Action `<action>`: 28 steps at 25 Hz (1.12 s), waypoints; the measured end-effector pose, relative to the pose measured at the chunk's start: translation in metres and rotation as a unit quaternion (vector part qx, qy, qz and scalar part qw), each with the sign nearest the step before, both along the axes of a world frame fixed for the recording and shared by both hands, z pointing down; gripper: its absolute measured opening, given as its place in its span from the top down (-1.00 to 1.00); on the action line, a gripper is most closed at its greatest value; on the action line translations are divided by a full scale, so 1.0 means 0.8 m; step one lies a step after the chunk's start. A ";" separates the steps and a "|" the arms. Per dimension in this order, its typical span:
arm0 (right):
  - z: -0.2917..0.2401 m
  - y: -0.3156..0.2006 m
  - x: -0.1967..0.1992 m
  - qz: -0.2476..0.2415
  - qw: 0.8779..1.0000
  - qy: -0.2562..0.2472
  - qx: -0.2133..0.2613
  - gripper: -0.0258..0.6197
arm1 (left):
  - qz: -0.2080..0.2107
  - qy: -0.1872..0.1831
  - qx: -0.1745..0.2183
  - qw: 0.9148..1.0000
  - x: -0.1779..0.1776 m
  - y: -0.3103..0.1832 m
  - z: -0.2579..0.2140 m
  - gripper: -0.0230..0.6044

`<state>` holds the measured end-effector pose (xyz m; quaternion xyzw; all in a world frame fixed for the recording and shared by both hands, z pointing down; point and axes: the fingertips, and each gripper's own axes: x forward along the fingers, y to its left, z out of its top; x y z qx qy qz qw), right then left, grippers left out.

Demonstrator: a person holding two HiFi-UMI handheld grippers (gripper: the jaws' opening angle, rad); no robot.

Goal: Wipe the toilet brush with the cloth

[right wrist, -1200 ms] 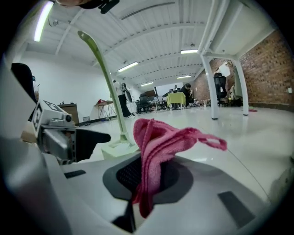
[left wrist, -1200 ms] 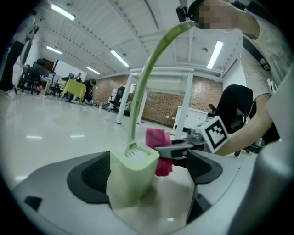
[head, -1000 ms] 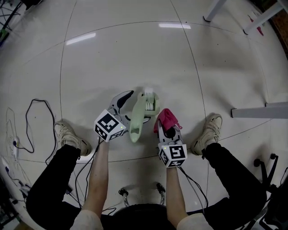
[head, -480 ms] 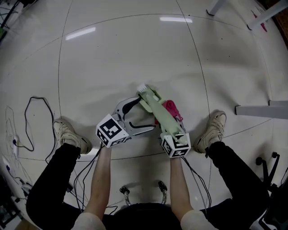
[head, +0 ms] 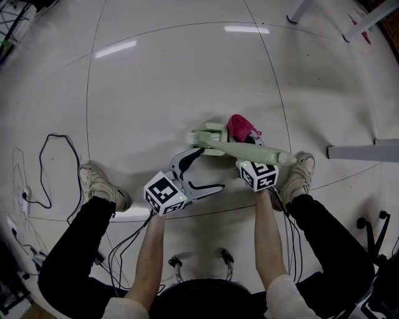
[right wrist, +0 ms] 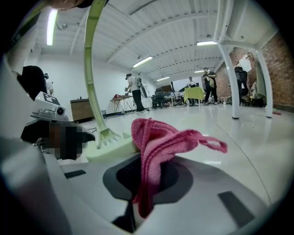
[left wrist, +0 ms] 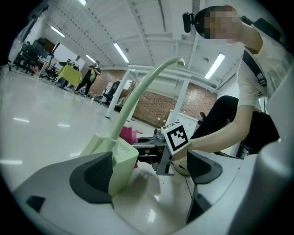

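Note:
The pale green toilet brush (head: 215, 142) has its head on the floor, and its handle (head: 268, 154) leans right over my right gripper. My left gripper (head: 209, 169) is open with the jaws wide apart. The brush head (left wrist: 115, 158) touches its left pad, and the right pad (left wrist: 202, 167) stands clear. My right gripper (right wrist: 147, 183) is shut on the pink cloth (right wrist: 161, 142). In the head view the cloth (head: 242, 127) bunches just beyond the brush head. From the right gripper, the brush head (right wrist: 112, 143) lies left of the cloth.
The person's shoes (head: 100, 188) (head: 299, 176) flank the work spot on the glossy tiled floor. Black cables (head: 50, 163) trail at the left. A grey metal beam (head: 363, 152) and table legs (head: 299, 11) stand at the right. A stool's base (head: 198, 266) is behind the grippers.
The brush handle has swung from pointing at the person round to the right. The right gripper has carried the cloth farther away, up beside the brush head. The left gripper shifted slightly right.

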<state>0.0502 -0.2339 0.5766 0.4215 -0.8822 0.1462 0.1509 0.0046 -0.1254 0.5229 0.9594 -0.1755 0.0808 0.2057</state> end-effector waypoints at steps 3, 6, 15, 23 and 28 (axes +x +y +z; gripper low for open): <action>-0.003 0.027 -0.002 0.017 0.999 -0.034 -0.009 0.82 | 0.001 -0.005 -0.001 1.000 0.002 0.001 0.001 -0.67; -0.004 0.063 -0.004 0.045 0.996 -0.074 -0.021 0.82 | -0.001 -0.006 -0.002 1.000 0.004 0.003 0.003 -0.67; -0.019 0.148 -0.022 0.084 0.990 -0.111 -0.039 0.82 | -0.071 0.023 -0.005 0.997 -0.026 -0.013 -0.017 -0.67; 0.002 0.134 -0.156 -0.023 0.997 -0.065 -0.024 0.82 | -0.299 0.035 0.014 0.954 -0.174 -0.065 -0.035 0.91; 0.008 0.116 -0.151 -0.025 0.998 -0.049 -0.020 0.82 | -0.308 0.021 0.022 0.951 -0.180 -0.069 -0.028 0.91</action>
